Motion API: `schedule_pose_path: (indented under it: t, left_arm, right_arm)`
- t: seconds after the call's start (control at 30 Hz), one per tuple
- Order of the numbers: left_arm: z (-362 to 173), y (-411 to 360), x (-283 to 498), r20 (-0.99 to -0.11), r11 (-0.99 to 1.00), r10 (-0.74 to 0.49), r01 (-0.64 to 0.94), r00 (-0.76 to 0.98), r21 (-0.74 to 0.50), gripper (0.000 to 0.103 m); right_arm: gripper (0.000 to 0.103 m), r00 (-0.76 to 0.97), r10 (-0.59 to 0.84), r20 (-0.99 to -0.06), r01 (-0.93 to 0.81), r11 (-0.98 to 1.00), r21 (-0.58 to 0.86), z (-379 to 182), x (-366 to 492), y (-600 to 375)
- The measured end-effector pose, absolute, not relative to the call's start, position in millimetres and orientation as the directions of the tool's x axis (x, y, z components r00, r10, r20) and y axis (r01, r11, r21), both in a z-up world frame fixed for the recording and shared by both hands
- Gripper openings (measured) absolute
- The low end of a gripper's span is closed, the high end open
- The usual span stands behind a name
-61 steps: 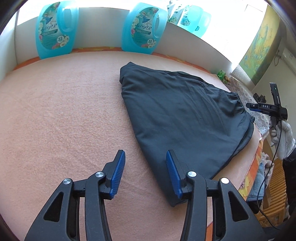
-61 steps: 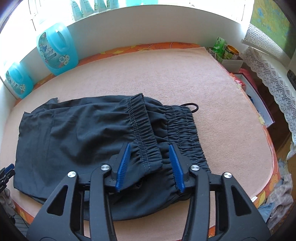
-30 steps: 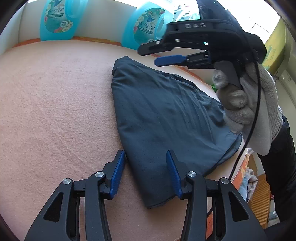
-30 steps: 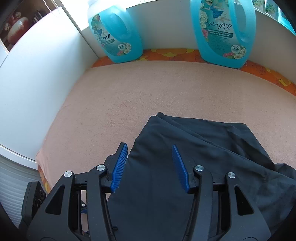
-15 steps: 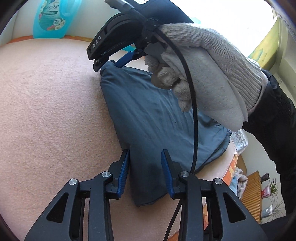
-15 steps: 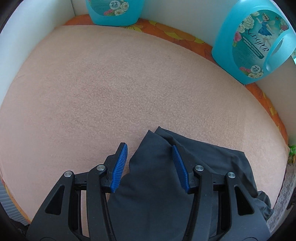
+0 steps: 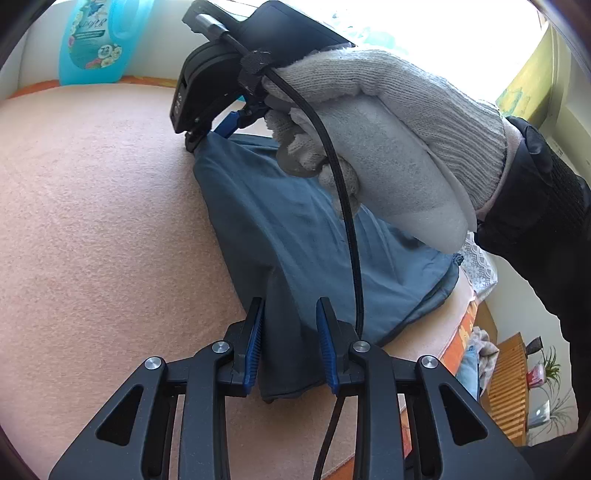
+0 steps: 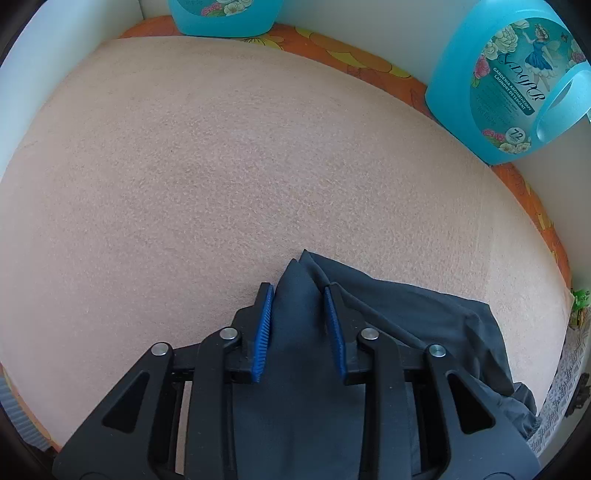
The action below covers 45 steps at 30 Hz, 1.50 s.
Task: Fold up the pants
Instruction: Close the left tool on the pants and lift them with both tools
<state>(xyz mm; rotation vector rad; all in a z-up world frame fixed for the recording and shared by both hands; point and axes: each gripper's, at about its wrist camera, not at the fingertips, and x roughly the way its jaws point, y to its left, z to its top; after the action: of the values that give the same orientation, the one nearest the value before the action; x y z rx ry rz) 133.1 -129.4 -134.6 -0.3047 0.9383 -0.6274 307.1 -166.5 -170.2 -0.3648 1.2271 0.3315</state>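
Note:
Dark grey pants (image 7: 295, 236) lie folded lengthwise on a peach towel-covered table (image 7: 92, 221). My left gripper (image 7: 290, 314) is open, its blue pads straddling the near hem corner of the pants. My right gripper (image 8: 299, 299) is open around the far hem corner of the pants (image 8: 303, 350), the cloth between its pads. In the left wrist view the right gripper (image 7: 207, 136) is held by a white-gloved hand (image 7: 369, 140) at the far corner of the pants. The gloved hand hides the waistband end.
Blue detergent bottles stand along the back wall (image 7: 99, 40) (image 8: 517, 85) (image 8: 221, 14). An orange patterned cloth edges the table (image 8: 351, 55). The table's right edge drops to a wooden floor with a heap of clothes (image 7: 476, 350).
The right gripper swung from the waistband over to the far hem corner and its jaws narrowed around the cloth. The left gripper moved onto the near hem corner and its jaws narrowed too.

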Motion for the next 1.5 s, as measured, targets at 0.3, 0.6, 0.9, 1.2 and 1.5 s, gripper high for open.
schedule_pose_path:
  t: [0.3, 0.6, 0.9, 1.2, 1.5]
  left_arm:
    - [-142.8, -124.5, 138.4, -0.703, 0.827, -0.563, 0.309, 0.435, -0.47, 0.032]
    - [-134.9, -118.8, 134.9, -0.655, 0.803, -0.596, 0.331, 0.465, -0.495, 0.007]
    - [-92.2, -127.7, 124.6, -0.566, 0.75, -0.662, 0.446, 0.491, -0.489, 0.006]
    - [-45.3, -176.0, 120.8, -0.511, 0.669, -0.736, 0.593, 0.445, -0.448, 0.006]
    - [-17.6, -248.0, 131.2, -0.486, 0.547, -0.81, 0.72, 0.328, -0.427, 0.006]
  right_arm:
    - [0.009, 0.318, 0.192, -0.929, -0.39, 0.919, 0.057, -147.5, 307.2, -197.5]
    - [0.008, 0.349, 0.302, -0.887, -0.376, 0.912, 0.162, -126.4, 299.9, -216.2]
    - [0.007, 0.389, 0.434, -0.813, -0.364, 0.882, 0.298, -93.7, 287.2, -252.3]
    - [0.007, 0.493, 0.496, -0.715, -0.322, 0.867, 0.379, -47.3, 258.7, -334.6]
    - [0.007, 0.615, 0.45, -0.648, -0.204, 0.884, 0.42, -19.7, 231.4, -462.6]
